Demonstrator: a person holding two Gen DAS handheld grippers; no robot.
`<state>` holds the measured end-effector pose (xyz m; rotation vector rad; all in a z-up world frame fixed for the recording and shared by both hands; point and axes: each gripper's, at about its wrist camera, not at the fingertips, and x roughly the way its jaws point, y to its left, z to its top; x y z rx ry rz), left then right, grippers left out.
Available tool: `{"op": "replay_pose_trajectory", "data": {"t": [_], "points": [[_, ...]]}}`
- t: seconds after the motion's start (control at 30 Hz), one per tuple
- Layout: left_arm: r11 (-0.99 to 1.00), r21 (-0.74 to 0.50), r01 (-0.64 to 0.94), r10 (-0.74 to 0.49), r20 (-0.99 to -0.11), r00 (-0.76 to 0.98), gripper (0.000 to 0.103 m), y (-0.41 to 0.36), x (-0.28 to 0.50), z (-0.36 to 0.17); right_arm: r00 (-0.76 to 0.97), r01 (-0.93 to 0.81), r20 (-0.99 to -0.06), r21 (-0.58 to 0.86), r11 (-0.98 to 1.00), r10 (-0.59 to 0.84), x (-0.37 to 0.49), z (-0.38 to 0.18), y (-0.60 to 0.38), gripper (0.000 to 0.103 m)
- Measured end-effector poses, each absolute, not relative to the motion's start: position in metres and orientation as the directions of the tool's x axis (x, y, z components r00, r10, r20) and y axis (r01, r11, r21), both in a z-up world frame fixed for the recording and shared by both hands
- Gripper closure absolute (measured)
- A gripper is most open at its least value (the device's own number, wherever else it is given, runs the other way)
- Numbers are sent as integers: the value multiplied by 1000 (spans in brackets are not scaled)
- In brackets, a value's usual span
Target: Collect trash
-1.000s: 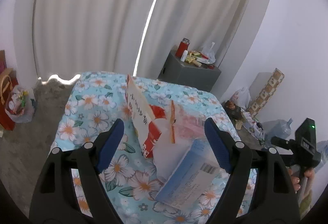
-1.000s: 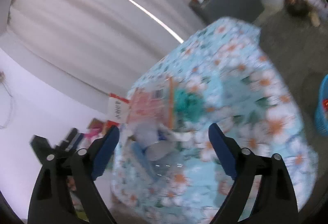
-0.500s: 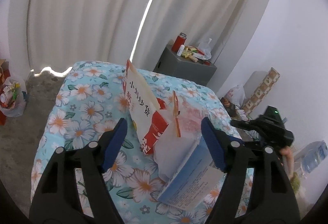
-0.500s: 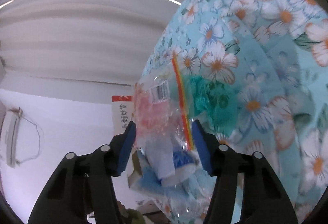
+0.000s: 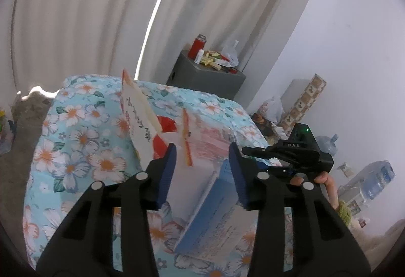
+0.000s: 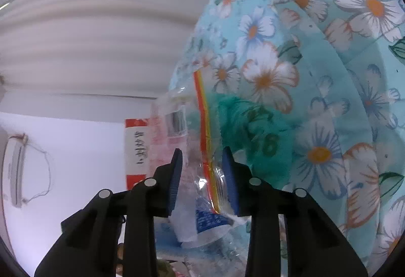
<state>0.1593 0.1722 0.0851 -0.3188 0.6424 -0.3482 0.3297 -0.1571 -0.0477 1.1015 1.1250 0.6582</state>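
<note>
Our left gripper [image 5: 201, 163] sits low in the middle of its view, jaws partly open around a white paper [image 5: 192, 183] and the top of a blue box [image 5: 215, 213]. We cannot tell if the pads touch them. A red and white card [image 5: 138, 122] stands tilted just upper left of the jaws. The flowered cloth [image 5: 76, 150] has bare room on the left side, down to its edge.

Our right gripper [image 6: 202, 175] is low in the middle too, jaws narrowly open around a clear bag [image 6: 200, 190] with a red and yellow strip. A green wad [image 6: 248, 130] lies just right of it. Open cloth [image 6: 329, 74] fills the right side.
</note>
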Motion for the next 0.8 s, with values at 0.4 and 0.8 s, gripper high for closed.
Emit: {"op": "replay_pose_trajectory", "data": {"t": [0.4,0.8], "points": [[895,-385,227,-416,-532,738,68,167,164,83,378,31,-241,968,247,894,312,-36,-183,96],[884,-366,290,-449,-497,743,68,153,152,97,582,-92,-238,931,353,777,230,33,-287,98]]}}
